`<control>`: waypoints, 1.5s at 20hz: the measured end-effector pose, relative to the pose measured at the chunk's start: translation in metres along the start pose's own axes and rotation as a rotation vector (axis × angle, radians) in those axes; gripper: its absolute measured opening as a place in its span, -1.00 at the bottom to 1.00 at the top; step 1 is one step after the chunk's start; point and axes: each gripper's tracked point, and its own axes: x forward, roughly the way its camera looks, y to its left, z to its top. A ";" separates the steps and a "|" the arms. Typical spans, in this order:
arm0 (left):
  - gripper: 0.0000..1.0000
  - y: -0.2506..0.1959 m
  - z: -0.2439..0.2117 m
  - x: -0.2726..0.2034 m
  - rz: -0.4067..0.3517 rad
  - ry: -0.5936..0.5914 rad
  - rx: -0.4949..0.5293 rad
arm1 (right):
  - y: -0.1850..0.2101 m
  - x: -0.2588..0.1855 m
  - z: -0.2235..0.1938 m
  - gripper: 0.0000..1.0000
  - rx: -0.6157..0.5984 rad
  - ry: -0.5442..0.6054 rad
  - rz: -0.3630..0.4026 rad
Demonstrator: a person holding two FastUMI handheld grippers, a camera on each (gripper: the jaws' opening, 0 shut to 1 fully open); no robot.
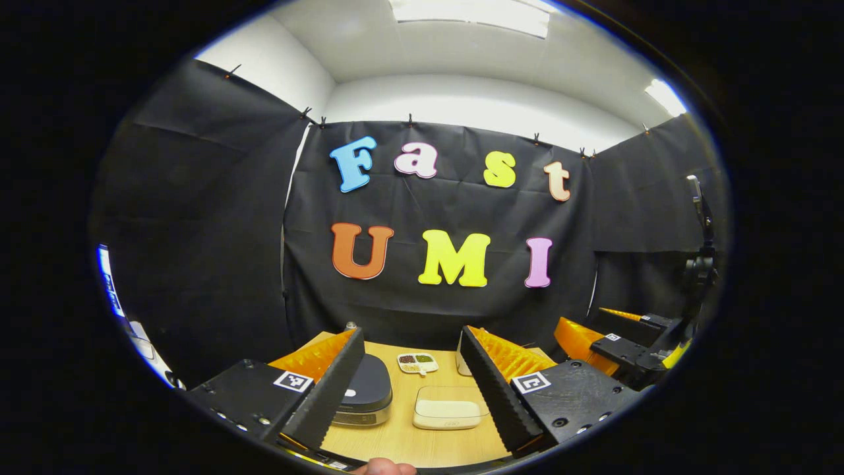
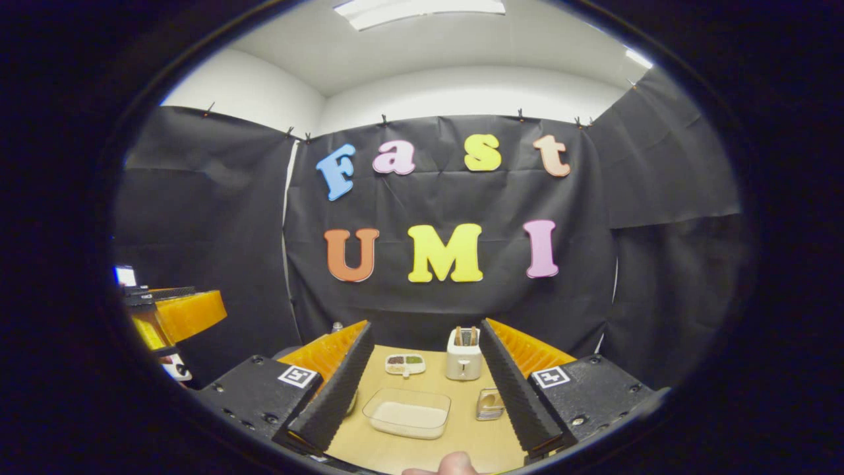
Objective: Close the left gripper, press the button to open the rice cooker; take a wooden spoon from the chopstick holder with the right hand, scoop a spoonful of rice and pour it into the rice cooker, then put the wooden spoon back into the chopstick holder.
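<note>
In the left gripper view my left gripper [image 1: 412, 336] hovers open above the wooden table [image 1: 402, 442], nothing between its fingers. The dark grey rice cooker [image 1: 366, 392], lid down, sits just right of my left finger. A cream rice box [image 1: 448, 409] lies beside it. In the right gripper view my right gripper [image 2: 426, 326] is also open and empty. The rice box [image 2: 409, 412] lies below and between its fingers. Farther back stands a white holder [image 2: 463, 356] with wooden handles poking out of its top. The right gripper [image 1: 620, 340] also appears at the right edge.
A small divided dish [image 2: 405, 363] with dark and green grains sits near the table's back edge. A small metallic object [image 2: 489, 404] stands by my right finger. The left gripper [image 2: 178, 313] is off to the left. The black cloth wall closes in the back and sides.
</note>
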 end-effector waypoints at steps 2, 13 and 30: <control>0.89 -0.001 0.002 -0.010 -0.006 -0.016 0.014 | 0.002 -0.007 0.003 1.00 0.001 -0.005 0.002; 0.89 0.030 -0.006 -0.035 -0.002 -0.019 0.069 | 0.035 -0.033 -0.003 1.00 0.003 0.010 -0.026; 0.89 0.043 -0.012 -0.028 -0.037 -0.011 0.069 | 0.050 -0.031 -0.007 1.00 0.001 0.013 -0.058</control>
